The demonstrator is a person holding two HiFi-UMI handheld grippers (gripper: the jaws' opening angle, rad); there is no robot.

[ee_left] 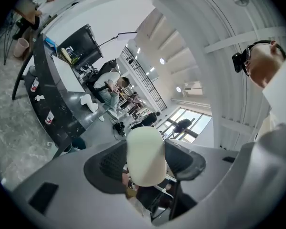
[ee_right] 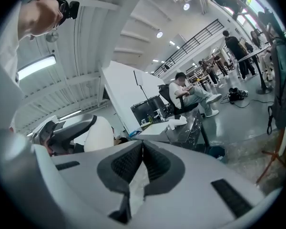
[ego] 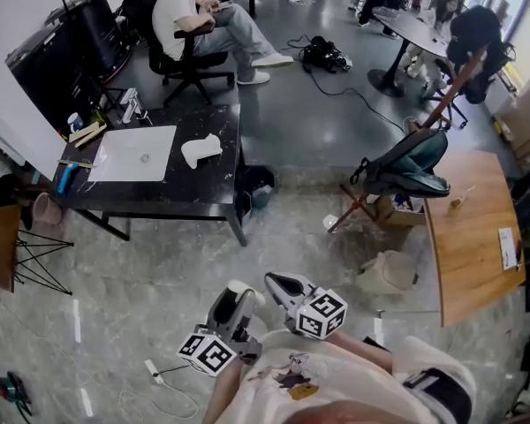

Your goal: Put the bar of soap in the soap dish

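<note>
Head view: left gripper (ego: pixel 236 300) is clamped on the cream rounded bar of soap (ego: pixel 243 288), held near the body, well apart from the black marble-look table (ego: pixel 203 197) at 11 o'clock. Right gripper (ego: pixel 274 281) is just beside it, jaws together, empty. On the table: a white flat board (ego: pixel 134 153) and a white curved object (ego: pixel 200 149). It may be the soap dish, can't confirm. A dark round bin (ego: pixel 260 184) sits at the table's near right corner, a seated person (ego: pixel 203 20) is beyond at 12, and a white cable (ego: pixel 155 374) lies on the floor at 8: trip risk on approach. Left gripper view: the soap (ee_left: pixel 145 156) stands up between both pads, gripped on its broad faces around mid-length. Judging it light, rigid and slick, with rounded edges: over-squeeze could squirt it out, so keep a central, moderate grip. Right gripper view: the jaws meet with nothing between them, and the soap (ee_right: pixel 99 135) shows at 9 o'clock.
</note>
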